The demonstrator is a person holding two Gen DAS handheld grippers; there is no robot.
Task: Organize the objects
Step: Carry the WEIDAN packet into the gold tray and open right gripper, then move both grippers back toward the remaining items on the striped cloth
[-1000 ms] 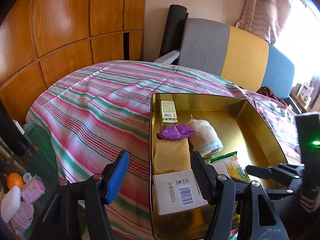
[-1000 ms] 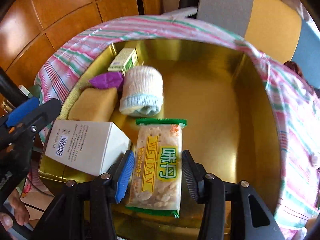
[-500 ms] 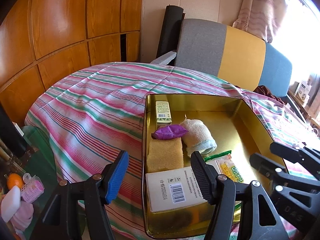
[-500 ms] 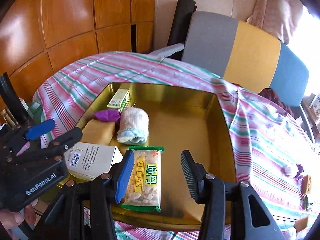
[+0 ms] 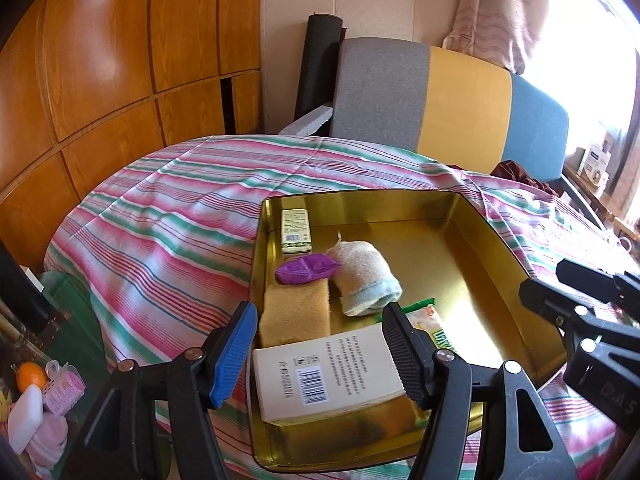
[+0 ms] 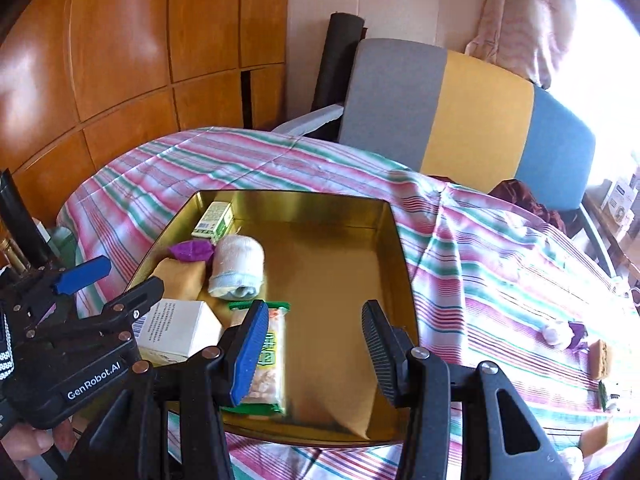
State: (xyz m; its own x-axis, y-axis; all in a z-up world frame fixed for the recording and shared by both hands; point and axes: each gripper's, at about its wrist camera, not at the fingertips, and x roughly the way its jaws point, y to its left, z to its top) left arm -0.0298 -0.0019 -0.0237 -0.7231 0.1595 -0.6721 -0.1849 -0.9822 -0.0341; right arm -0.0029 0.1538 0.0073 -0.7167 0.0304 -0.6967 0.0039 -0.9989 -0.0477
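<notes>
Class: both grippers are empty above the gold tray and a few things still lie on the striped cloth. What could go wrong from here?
1. The gold tray overhangs the table's near edge; pressing its front could tip it.
2. The left column is crowded: adding beside the white box or sponge may knock them.
3. Small items sit at the cloth's far right, so reaching could drag the striped cloth.

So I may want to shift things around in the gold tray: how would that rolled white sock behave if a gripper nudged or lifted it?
The rolled sock looks soft and knitted, so it would probably squash under the pads rather than resist. Lying on its rounded side on the smooth tray, it may roll or slide when nudged. It likely weighs little, and its loose cuff end might unroll when lifted.
</notes>
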